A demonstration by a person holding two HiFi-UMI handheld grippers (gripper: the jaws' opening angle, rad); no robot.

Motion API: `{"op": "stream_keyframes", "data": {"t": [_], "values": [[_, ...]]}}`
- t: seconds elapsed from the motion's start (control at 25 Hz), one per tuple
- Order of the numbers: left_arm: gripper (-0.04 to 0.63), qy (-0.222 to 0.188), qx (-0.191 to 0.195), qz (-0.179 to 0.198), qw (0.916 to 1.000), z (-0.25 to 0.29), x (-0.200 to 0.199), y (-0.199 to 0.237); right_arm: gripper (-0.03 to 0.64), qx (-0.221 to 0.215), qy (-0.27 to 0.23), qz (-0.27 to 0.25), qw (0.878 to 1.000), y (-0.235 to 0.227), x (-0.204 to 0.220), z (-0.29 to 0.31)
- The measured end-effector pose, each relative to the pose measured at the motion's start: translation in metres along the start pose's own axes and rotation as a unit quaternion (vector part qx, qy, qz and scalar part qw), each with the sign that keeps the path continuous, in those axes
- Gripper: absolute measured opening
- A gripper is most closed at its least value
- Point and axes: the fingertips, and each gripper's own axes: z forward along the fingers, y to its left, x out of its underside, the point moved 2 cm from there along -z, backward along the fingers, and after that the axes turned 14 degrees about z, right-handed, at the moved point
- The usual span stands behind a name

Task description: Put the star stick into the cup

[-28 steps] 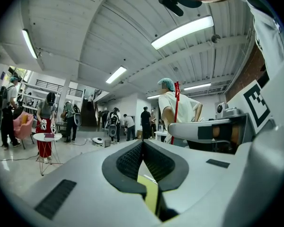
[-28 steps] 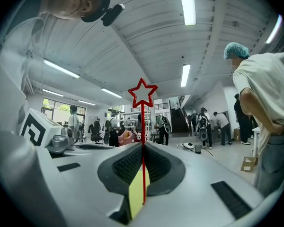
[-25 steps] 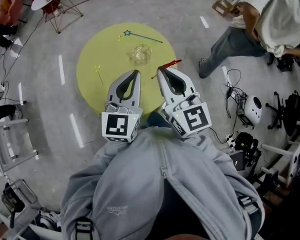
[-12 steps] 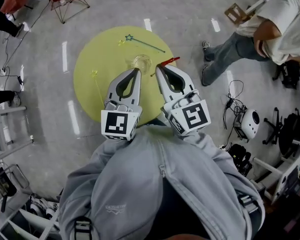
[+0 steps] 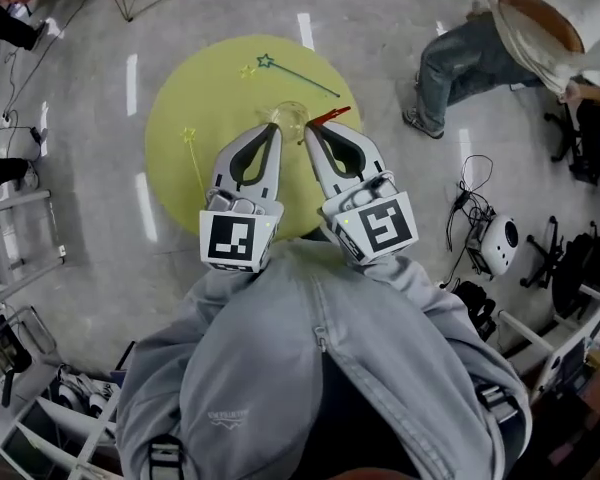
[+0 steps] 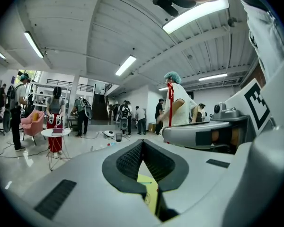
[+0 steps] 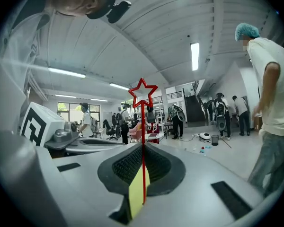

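Cup [image 5: 290, 117], clear, stands on round yellow worktop [image 5: 175, 108], just beyond both tong tips; right tongs [image 7: 143, 144] clamped on red star stick [image 7: 143, 109], shaft upright between the pads, star end above the tips; in head view its red end shows just right of the cup, not in it; left tongs [image 6: 143, 143] closed tip to tip, nothing between; teal star stick [image 5: 298, 74] lies beyond the cup; yellow star stick [image 5: 193, 156] lies left, apart from it.
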Motion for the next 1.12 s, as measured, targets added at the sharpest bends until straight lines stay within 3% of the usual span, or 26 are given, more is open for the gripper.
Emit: {"op": "stream_keyframes", "data": {"t": [0.48, 1.12], "values": [[0.017, 0.008, 0.043, -0.017, 0.9989, 0.011, 0.024, 0.012, 0.034, 0.031, 0.018, 0.007, 0.999, -0.005, 0.018, 0.027], [0.017, 0.034, 0.060, -0.012, 0.9975, 0.033, 0.075, 0.005, 0.034, 0.041, 0.027, 0.021, 0.999, -0.042, 0.057, 0.048]]}}
